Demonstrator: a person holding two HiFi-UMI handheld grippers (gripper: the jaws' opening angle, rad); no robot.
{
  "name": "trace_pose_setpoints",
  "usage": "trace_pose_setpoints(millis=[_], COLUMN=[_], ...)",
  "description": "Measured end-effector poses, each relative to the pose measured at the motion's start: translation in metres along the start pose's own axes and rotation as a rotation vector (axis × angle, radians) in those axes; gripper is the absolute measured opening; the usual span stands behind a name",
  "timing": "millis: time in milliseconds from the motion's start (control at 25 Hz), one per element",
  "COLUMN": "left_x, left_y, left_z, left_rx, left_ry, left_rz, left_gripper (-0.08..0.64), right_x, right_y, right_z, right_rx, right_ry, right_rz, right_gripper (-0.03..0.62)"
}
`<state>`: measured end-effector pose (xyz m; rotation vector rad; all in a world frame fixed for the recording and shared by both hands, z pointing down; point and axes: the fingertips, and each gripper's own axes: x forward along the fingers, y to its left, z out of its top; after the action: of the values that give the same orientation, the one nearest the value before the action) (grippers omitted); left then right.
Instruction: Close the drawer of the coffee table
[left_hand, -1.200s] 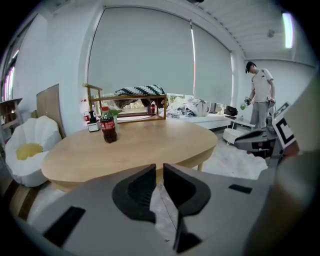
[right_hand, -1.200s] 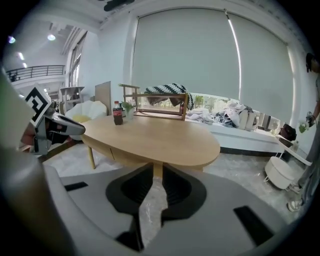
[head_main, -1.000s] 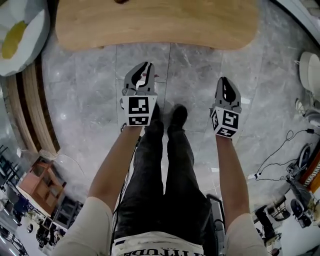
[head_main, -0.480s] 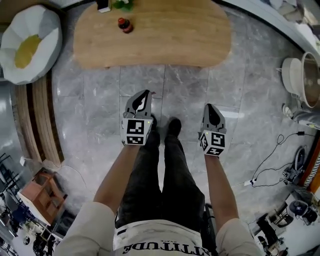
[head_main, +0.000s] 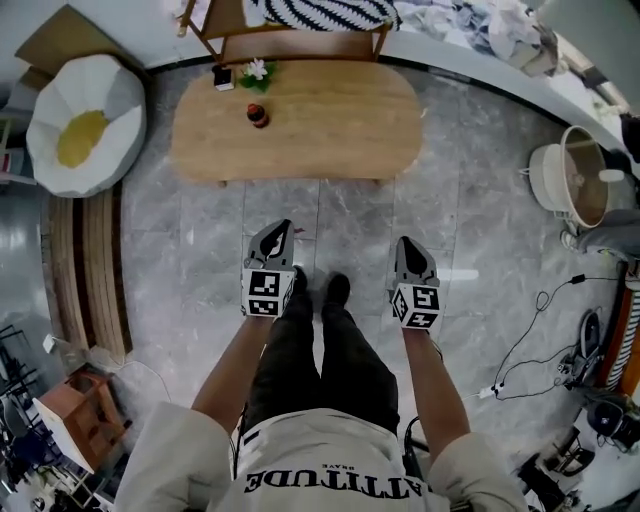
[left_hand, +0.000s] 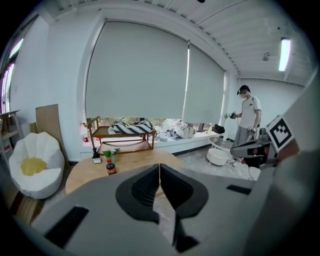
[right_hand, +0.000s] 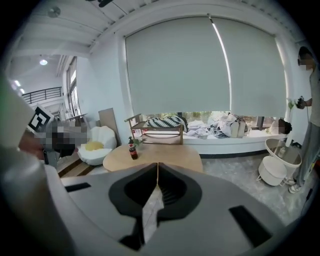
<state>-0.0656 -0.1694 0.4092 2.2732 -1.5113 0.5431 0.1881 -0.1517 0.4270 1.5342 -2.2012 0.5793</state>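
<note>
The oval wooden coffee table (head_main: 320, 125) stands ahead of me on the grey tiled floor; no open drawer shows along its near edge. A small dark bottle (head_main: 258, 115), a little plant and a small box sit on its top. Both grippers hang over the floor, short of the table and apart from it. My left gripper (head_main: 283, 229) is shut with nothing between its jaws, and my right gripper (head_main: 402, 243) is the same. In the left gripper view the left gripper (left_hand: 159, 166) points at the table (left_hand: 90, 172). In the right gripper view the right gripper (right_hand: 158, 165) faces the table (right_hand: 170, 154) and bottle (right_hand: 133, 150).
A white seat with a yellow centre (head_main: 85, 125) lies left of the table and a wooden rack (head_main: 290, 25) stands behind it. A round white tub (head_main: 565, 180) and floor cables (head_main: 530, 330) are at the right. Curved wooden steps (head_main: 85, 270) run along the left. Another person (left_hand: 247, 117) stands far right.
Both grippers have risen and drawn back from the table, which now looks smaller and farther off. The left gripper's jaws, slightly apart a second ago, have closed.
</note>
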Motion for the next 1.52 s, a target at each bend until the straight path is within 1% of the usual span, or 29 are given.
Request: trace_pose_setpoints(millis=[200,360,400,520,640,800,960,1080,1160,1280,1520], left_x=[-0.036,-0.061,-0.067,-0.089,-0.111,-0.135,-0.153,-0.165,-0.176,-0.189,-0.203], left_y=[-0.017,-0.020,-0.021,-0.024,-0.026,-0.027,-0.017,-0.008,-0.006,-0.003,0.008], left_z=[0.045,0.075,0.082,0.101,0.122,0.155,0.182,0.199,0.207,0.216,0.228], left_rx=[0.001,-0.061,-0.064,-0.035,0.004,0.064,0.068,0.062,0.078,0.115,0.112], left_ry=[-0.039,-0.065,-0.069,-0.091,-0.118,-0.167,-0.218,-0.246,-0.253,-0.270,-0.305], left_rz=[0.001,0.005,0.006,0.005,0.002,-0.014,-0.007,0.002,0.006,0.007,0.014], left_gripper=[0.023,0.023,0.023,0.023,0.023,0.023,0.025,0.025,0.025,0.025,0.025], right_x=[-0.042,-0.066,-0.071,-0.087,-0.102,-0.122,-0.138,-0.152,-0.165,-0.181,-0.199], right_y=[-0.007,-0.017,-0.018,-0.013,-0.004,0.005,0.014,0.018,0.020,0.023,0.023], right_z=[0.045,0.082,0.089,0.104,0.124,0.158,0.189,0.213,0.226,0.237,0.240], right_rx=[-0.021,-0.020,-0.020,-0.014,-0.016,-0.046,-0.072,-0.099,-0.121,-0.143,-0.145], right_ry=[-0.039,-0.088,-0.096,-0.114,-0.132,-0.182,-0.238,-0.286,-0.311,-0.335,-0.358], right_rz=[0.011,-0.015,-0.020,-0.018,0.003,0.017,0.031,0.019,0.007,-0.010,-0.042], right_gripper=[0.021,0.021,0.021,0.021,0.021,0.021,0.021,0.021,0.021,0.021,0.021])
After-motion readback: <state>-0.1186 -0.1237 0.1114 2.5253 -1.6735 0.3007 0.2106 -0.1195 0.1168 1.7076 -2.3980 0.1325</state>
